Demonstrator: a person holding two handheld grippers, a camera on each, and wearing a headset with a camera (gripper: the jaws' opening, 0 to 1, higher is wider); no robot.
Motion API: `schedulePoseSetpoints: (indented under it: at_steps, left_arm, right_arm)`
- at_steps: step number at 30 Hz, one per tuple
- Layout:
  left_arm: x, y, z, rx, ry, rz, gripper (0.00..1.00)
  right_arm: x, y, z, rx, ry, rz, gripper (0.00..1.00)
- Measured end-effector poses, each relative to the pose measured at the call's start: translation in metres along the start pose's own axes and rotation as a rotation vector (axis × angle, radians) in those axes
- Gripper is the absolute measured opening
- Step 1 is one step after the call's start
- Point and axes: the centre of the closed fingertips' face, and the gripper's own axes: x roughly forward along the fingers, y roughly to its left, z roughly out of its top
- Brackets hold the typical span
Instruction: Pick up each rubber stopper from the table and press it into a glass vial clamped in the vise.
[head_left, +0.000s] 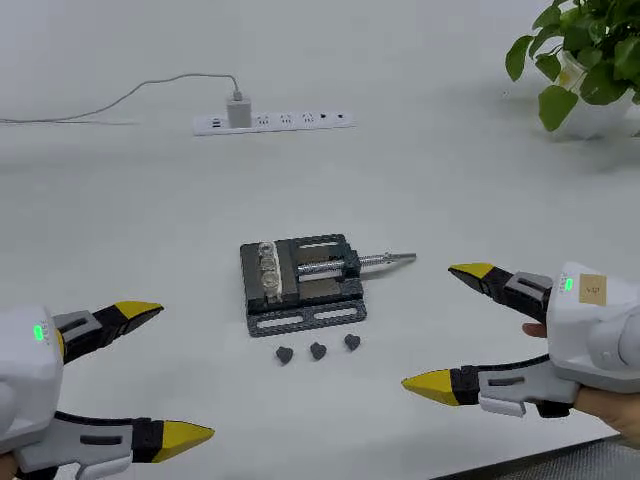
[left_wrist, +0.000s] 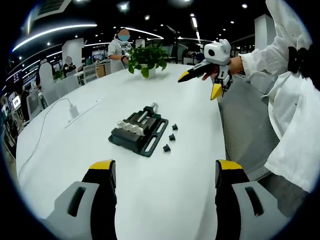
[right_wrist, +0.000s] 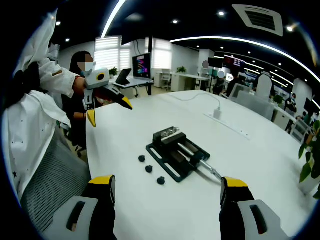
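The first pick has not begun: the left tongs (head_left: 186, 370) and right tongs (head_left: 427, 325) hover with jaws wide apart, empty. Between them on the surface (head_left: 120, 220) lie three rubber stoppers (head_left: 318, 350), just short of the vise (head_left: 330, 290) holding the glass vials (head_left: 269, 270) (seemingly unplugged). Next, I judge, one pair should lower over a stopper and close.

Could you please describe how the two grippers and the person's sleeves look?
The left gripper and right gripper are alike. Each has a white body with a small green light and two long jaws, grey then black, ending in pointed yellow tips. The right one also carries a tan label. The person wears a white sleeve.
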Motion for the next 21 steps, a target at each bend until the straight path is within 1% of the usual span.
schedulePoseSetpoints:
  at_steps: [3,8,9,11,13,17,21]
  left_arm:
    - [0.003,0.000,0.003,0.015,0.004,-0.013,0.78]
    - [0.009,-0.001,0.003,0.057,0.030,-0.049,0.74]
    - [0.010,0.000,0.003,0.075,0.037,-0.057,0.73]
    - [0.013,0.001,0.004,0.087,0.050,-0.071,0.72]
    - [0.016,0.001,0.005,0.105,0.055,-0.086,0.69]
    - [0.024,0.002,0.008,0.139,0.069,-0.115,0.66]
    - [0.034,-0.001,0.008,0.186,0.088,-0.158,0.61]
  right_arm:
    - [0.000,0.000,0.000,0.001,0.000,-0.001,0.85]
    - [-0.001,-0.001,0.000,0.004,0.000,-0.004,0.85]
    - [-0.001,-0.001,0.000,0.004,0.001,-0.005,0.85]
    - [-0.002,-0.001,0.000,0.006,0.000,-0.006,0.85]
    - [-0.002,-0.001,-0.001,0.008,0.000,-0.008,0.85]
    - [-0.002,-0.001,-0.001,0.012,-0.001,-0.010,0.85]
    - [-0.004,0.000,-0.002,0.018,0.000,-0.012,0.84]
